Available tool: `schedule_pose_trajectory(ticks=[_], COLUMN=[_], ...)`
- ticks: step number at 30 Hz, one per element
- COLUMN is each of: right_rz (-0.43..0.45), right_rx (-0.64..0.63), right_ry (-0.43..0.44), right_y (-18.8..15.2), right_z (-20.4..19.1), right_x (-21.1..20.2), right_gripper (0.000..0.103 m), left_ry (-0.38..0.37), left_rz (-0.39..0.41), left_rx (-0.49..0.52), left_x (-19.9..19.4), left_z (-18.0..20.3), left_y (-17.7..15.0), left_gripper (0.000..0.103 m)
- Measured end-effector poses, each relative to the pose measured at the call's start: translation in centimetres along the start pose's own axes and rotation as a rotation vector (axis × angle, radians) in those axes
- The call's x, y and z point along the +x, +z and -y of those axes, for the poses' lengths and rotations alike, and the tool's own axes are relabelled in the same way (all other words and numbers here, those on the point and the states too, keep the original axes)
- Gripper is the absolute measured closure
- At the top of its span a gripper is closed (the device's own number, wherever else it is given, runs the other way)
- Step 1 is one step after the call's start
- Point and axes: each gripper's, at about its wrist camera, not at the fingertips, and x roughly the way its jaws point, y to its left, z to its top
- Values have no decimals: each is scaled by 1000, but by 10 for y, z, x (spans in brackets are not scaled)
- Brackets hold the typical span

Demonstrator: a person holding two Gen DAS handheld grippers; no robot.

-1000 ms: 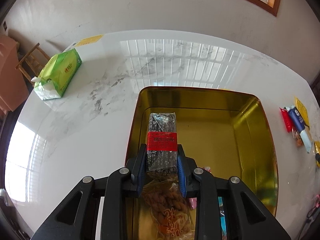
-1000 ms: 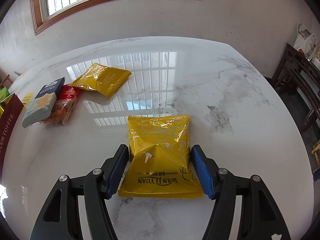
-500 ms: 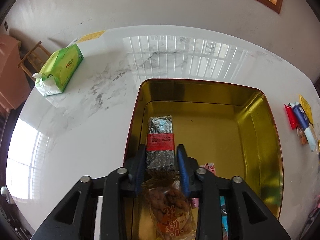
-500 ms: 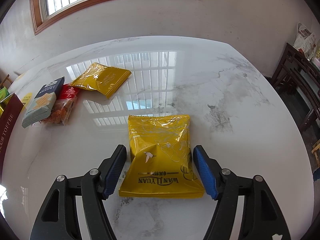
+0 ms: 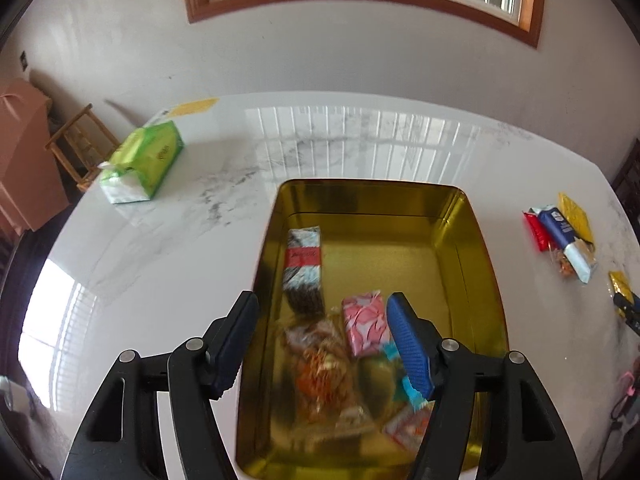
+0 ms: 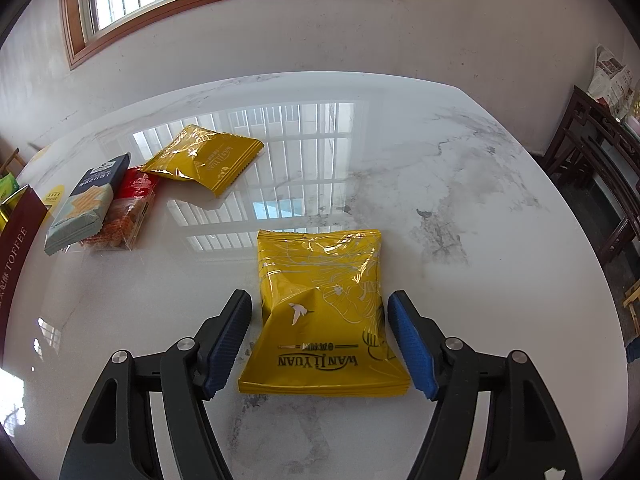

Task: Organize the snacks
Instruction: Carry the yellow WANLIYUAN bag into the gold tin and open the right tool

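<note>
A: Left wrist view: the left gripper (image 5: 322,344) hangs above a gold tin (image 5: 478,248) on the marble table (image 5: 168,264), its jaws spread wide and holding nothing. What lies in the tin?

B: A dark bar with a red band (image 5: 304,266) rests near the tin's left wall. Closer to the camera sit a pink wrapped packet (image 5: 366,328), a clear bag of brown twists (image 5: 320,364) and blue and orange packets that are too blurred to name.

A: And outside the tin?

B: A green tissue pack (image 5: 146,162) lies well apart at the far left. At the right edge a red packet (image 5: 536,232), a blue and white packet (image 5: 562,238) and a yellow one (image 5: 574,216) lie close together.

A: What does the right wrist view add?

B: The right gripper (image 6: 320,338) straddles a yellow pouch (image 6: 324,312) lying flat on the table, jaws apart, with a gap between each pad and the pouch. A second yellow pouch (image 6: 206,160) lies farther off to the left, beside the red packet (image 6: 140,184) and a grey-blue packet (image 6: 86,208) resting on a clear bag of orange snacks (image 6: 120,224). Only the tin's maroon outer wall (image 6: 16,248) shows here, at the left edge; its contents are out of sight.
</note>
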Motion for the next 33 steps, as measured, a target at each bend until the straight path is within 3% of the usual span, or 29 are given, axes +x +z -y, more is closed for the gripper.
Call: schedule_pose_trajectory(ticks=[5, 14, 18, 26, 33], right_rz=[0, -1, -1, 4, 11], right_rx=[0, 3, 5, 20, 17], right_ry=[-1, -2, -5, -22, -40], right_y=[0, -1, -2, -10, -17], right_z=[0, 0, 0, -1, -7], right_x=[0, 1, 0, -7, -14], right_gripper=[36, 36, 36, 42, 48], left_ry=[118, 150, 109, 145, 129], left_rz=[84, 144, 126, 92, 73], left_rx=[-6, -129, -182, -223, -233], left_x=[-35, -75, -79, -73, -69], left_z=[-10, -29, -37, -52, -58], left_y=[-29, -73, -89, -107, -118], left_gripper=[34, 31, 30, 30, 29])
